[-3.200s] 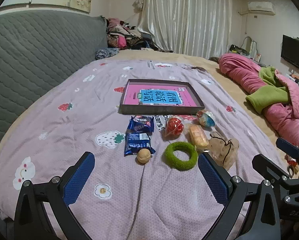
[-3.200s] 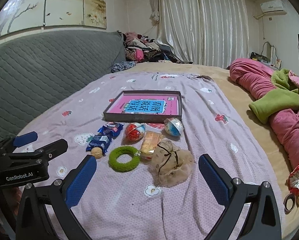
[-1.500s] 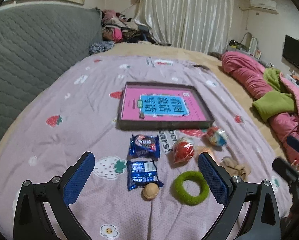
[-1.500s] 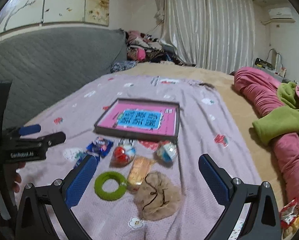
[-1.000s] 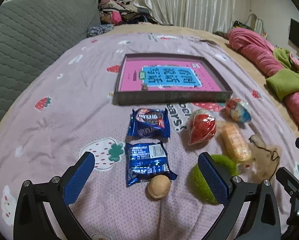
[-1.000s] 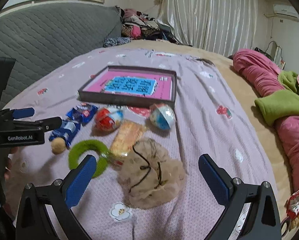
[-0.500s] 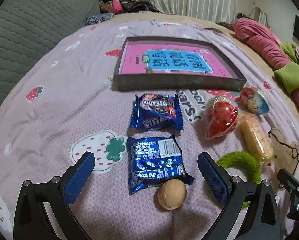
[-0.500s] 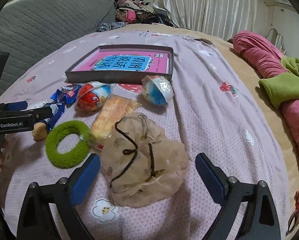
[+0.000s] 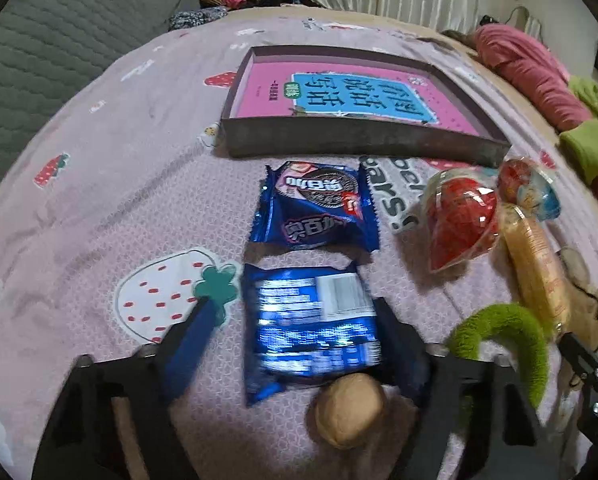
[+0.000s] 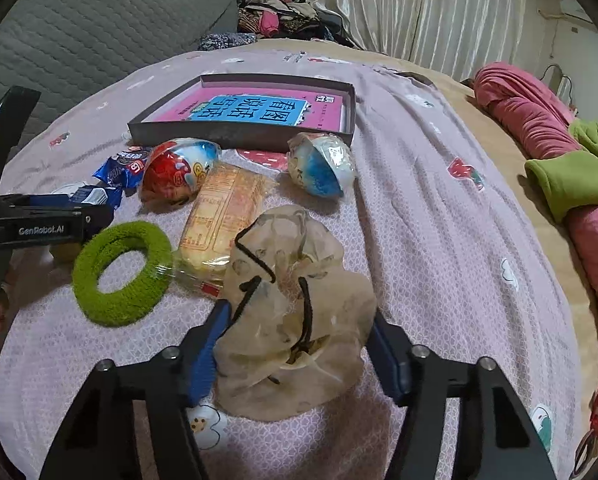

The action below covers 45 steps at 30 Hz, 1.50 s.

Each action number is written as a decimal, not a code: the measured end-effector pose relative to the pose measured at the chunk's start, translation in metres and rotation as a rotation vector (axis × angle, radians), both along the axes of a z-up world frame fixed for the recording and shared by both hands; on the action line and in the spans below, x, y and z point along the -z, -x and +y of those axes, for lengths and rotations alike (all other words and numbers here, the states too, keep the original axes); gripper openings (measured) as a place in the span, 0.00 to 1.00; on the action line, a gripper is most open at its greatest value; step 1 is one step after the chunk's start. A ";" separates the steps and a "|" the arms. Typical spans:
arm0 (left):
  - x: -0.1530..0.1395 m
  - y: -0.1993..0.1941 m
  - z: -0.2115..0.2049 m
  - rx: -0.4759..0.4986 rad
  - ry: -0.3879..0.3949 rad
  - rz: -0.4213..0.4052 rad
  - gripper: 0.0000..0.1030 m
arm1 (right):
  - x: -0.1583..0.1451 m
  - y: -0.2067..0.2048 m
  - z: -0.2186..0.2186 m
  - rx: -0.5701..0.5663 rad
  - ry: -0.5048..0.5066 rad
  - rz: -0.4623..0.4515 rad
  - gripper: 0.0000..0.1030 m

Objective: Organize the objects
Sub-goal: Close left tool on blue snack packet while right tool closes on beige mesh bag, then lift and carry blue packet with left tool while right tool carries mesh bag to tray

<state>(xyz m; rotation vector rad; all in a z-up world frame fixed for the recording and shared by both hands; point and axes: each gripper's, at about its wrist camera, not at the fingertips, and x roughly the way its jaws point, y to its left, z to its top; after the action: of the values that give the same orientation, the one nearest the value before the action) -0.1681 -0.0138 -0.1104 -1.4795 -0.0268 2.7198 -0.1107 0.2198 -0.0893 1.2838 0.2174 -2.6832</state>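
Observation:
My left gripper [image 9: 295, 340] is low over the lilac bedsheet, its jaws closing around the nearer blue cookie packet [image 9: 311, 320]. The right pad is at the packet's edge and a gap shows on the left. A second blue packet [image 9: 319, 204] lies beyond it and a tan ball [image 9: 349, 410] just in front. My right gripper [image 10: 299, 344] is closing on the beige drawstring pouch [image 10: 295, 320], with both pads against its sides. The dark tray [image 10: 239, 136] with a pink book inside sits behind the row.
Between the grippers lie a green fuzzy ring [image 10: 119, 272], an orange biscuit pack [image 10: 223, 216], a red egg toy [image 10: 175, 172] and a blue egg toy [image 10: 323, 168]. A pink blanket [image 10: 531, 116] with green cloth [image 10: 575, 184] borders the right. A grey headboard [image 10: 99, 32] rises at left.
Both grippers sank toward the bed and their jaws narrowed. The left now straddles the nearer blue packet. The right has come in against the beige pouch.

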 end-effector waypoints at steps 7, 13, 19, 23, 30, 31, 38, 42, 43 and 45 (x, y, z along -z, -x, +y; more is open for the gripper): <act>-0.004 -0.005 0.010 0.022 0.036 0.016 0.56 | -0.006 -0.001 0.009 0.003 0.061 0.001 0.41; -0.009 -0.010 0.007 0.025 0.020 0.023 0.55 | -0.009 -0.002 0.010 -0.005 0.069 -0.006 0.35; -0.019 -0.018 0.002 0.029 -0.006 0.038 0.55 | -0.018 -0.005 0.015 -0.008 0.111 0.014 0.34; -0.029 -0.028 0.002 0.027 -0.009 0.058 0.55 | -0.026 -0.009 0.016 -0.016 0.123 0.033 0.34; -0.047 -0.040 0.008 0.038 -0.002 0.089 0.55 | -0.040 -0.016 0.018 -0.018 0.161 0.067 0.34; -0.050 -0.042 0.008 0.038 0.000 0.095 0.55 | -0.043 -0.017 0.017 -0.019 0.165 0.074 0.34; -0.075 -0.056 0.006 0.034 0.004 0.134 0.55 | -0.058 -0.028 0.012 -0.036 0.183 0.105 0.34; -0.090 -0.064 0.006 0.036 0.009 0.160 0.55 | -0.069 -0.034 0.008 -0.046 0.189 0.127 0.34; -0.093 -0.067 0.007 0.038 0.012 0.167 0.55 | -0.072 -0.036 0.008 -0.048 0.189 0.134 0.34; -0.099 -0.071 0.008 0.043 0.012 0.176 0.55 | -0.079 -0.038 0.006 -0.047 0.191 0.143 0.34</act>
<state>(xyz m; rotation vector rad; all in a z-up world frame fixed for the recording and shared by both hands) -0.0972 -0.0061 -0.0111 -1.2222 0.0271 2.8088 -0.0722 0.2260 -0.0106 1.0212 0.0077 -2.6816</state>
